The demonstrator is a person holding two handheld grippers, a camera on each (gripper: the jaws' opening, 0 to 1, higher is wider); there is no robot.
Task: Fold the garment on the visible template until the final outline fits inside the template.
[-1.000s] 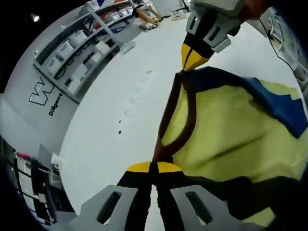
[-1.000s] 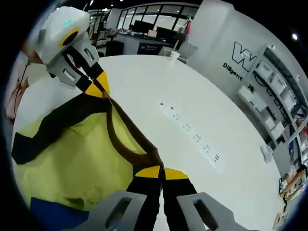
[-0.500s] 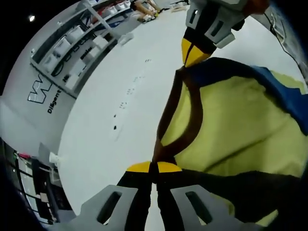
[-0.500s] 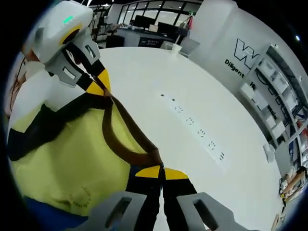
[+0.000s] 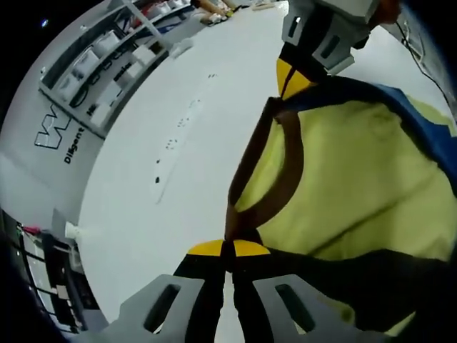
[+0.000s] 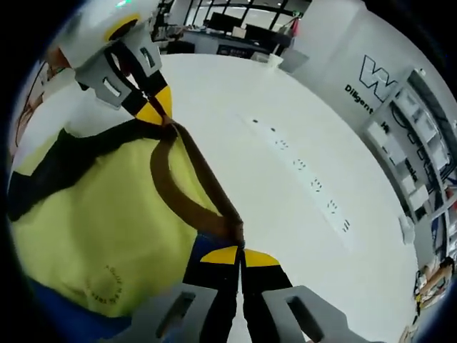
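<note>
A yellow garment [image 5: 350, 186] with a brown collar [image 5: 275, 182], black bands and blue panels hangs stretched between both grippers above a white table [image 5: 164, 186]. My left gripper [image 5: 228, 246] is shut on the collar's edge at one shoulder. The right gripper [image 5: 289, 82] comes in from the top, shut on the other shoulder. In the right gripper view my right gripper [image 6: 240, 251] pinches the brown collar [image 6: 178, 186], and the left gripper [image 6: 157, 107] holds the far end of the garment [image 6: 86, 221]. A small round print [image 6: 107, 286] shows on the yellow cloth.
The white table [image 6: 300, 193] carries a row of small dark marks [image 6: 314, 186]. Grey shelving with boxes [image 5: 107, 64] and a wall with lettering [image 6: 378, 78] stand beyond the table. Desks and screens [image 6: 235, 32] lie at the far end.
Both views have shifted a little; the garment is lifted and pulled flatter, so more of its yellow front and the round print show. Both grips are unchanged.
</note>
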